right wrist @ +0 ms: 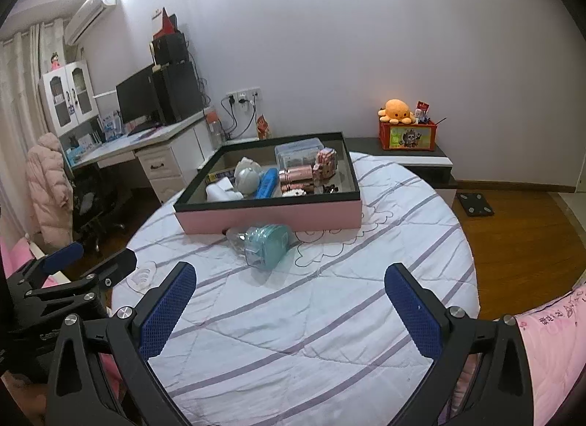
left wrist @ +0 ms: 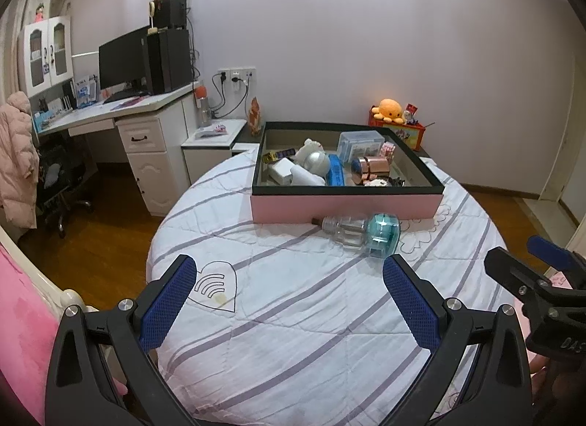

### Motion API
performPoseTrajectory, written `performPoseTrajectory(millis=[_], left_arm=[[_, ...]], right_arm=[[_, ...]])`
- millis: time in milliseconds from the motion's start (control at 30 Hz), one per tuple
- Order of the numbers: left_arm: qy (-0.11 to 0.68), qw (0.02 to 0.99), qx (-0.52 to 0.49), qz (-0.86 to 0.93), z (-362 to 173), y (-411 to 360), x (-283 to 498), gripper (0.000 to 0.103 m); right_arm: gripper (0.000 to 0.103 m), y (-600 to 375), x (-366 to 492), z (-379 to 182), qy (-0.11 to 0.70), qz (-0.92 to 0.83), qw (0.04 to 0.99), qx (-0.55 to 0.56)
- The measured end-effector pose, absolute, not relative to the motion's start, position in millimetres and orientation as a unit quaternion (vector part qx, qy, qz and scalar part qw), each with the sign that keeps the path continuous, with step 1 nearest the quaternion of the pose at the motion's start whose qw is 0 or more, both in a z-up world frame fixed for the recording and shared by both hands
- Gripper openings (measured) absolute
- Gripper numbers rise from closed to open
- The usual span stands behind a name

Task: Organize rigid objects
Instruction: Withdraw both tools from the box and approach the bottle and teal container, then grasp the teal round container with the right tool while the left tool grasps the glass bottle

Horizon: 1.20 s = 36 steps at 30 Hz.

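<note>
A pink box with a black rim (left wrist: 344, 204) (right wrist: 271, 219) lies on the striped bed cover (left wrist: 300, 316) (right wrist: 311, 316), holding several items: a white toy, a blue case, a rose-gold cylinder (left wrist: 370, 168) (right wrist: 295, 176) and a clear plastic case. In front of the box a clear bottle with a teal cap (left wrist: 360, 231) (right wrist: 264, 244) lies on its side. My left gripper (left wrist: 289, 272) stands open over the cover, short of the bottle, with nothing in it. My right gripper (right wrist: 291, 276) is also open and holds nothing, the bottle just beyond its fingertips.
A white desk (left wrist: 121, 111) with a monitor and speakers stands at the left, with a chair and a pink coat beside it. A red box (left wrist: 403, 131) (right wrist: 408, 134) with an orange plush octopus sits on a low shelf behind the bed. Wooden floor (right wrist: 520, 239) surrounds the bed.
</note>
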<state>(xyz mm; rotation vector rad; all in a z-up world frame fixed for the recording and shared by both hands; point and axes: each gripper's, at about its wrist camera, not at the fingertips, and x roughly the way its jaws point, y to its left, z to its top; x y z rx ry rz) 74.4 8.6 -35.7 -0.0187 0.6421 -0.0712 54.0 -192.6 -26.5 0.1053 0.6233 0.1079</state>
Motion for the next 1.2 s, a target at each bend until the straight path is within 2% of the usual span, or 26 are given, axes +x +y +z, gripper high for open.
performPoseTrajectory(millis=[1000,1033,1100,1200], left_arm=[[0.378,0.925,-0.019,-0.022,-104,25,167,0.103],[0.38,0.924,-0.019,-0.022,-105,25,168,0.103],[0.381,0.924,-0.018,-0.022,-106,24,170,0.103],[0.383,0.923,-0.017,-0.024,-107,23,171,0.103]], right_arm=[[0.103,-161,185,-104,0.415,0.073,0.905,0.052],[0.102,-162,187,-105,0.416,0.075,0.905,0.055],[0.091,-164,189,-107,0.419,0.074,0.903,0.059],[0.081,-170,187,-108,0.42,0.085,0.9,0.074]])
